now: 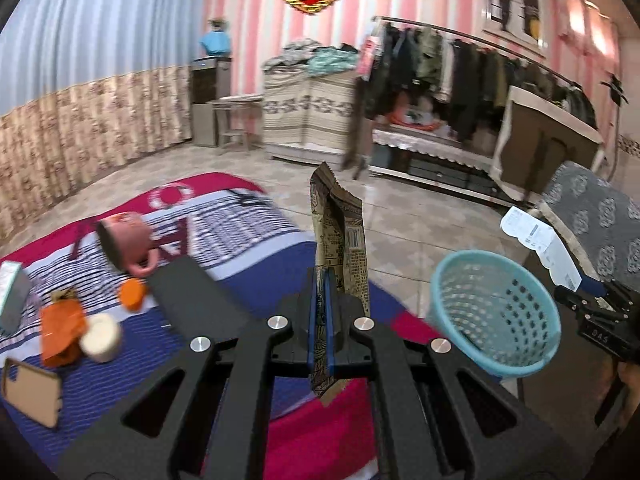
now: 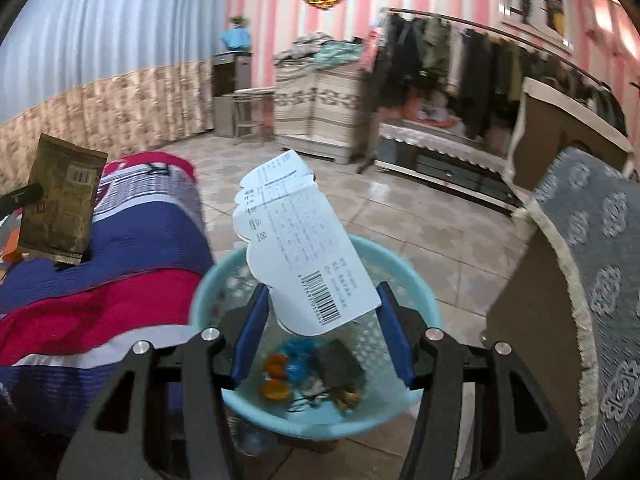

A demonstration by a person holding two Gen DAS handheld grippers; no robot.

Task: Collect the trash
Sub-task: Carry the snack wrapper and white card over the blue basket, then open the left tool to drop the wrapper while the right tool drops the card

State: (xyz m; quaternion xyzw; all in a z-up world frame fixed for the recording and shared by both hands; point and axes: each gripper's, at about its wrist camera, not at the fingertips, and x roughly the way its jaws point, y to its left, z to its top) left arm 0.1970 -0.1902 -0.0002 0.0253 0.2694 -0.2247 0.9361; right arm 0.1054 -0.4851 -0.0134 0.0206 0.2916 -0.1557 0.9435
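Observation:
In the left wrist view my left gripper (image 1: 322, 276) is shut on a brown printed snack packet (image 1: 340, 232), which stands upright between the blue pads over the bed's edge. A light blue perforated basket (image 1: 496, 320) sits on the floor to its right. Beyond it my right gripper (image 1: 580, 292) carries a white barcoded packet (image 1: 536, 236). In the right wrist view that gripper (image 2: 323, 292) grips the white packet (image 2: 304, 248) across its width, directly above the basket (image 2: 404, 268). Orange, blue and dark scraps lie in the basket. The brown packet (image 2: 60, 204) shows at far left.
On the striped blanket (image 1: 248, 236) lie a pink mug (image 1: 128, 244), orange scraps (image 1: 60, 332), a white round piece (image 1: 100, 338), a brown flat card (image 1: 32, 392) and a black slab (image 1: 196, 304). A grey-covered chair (image 2: 600, 280) stands right of the basket. Tiled floor lies beyond.

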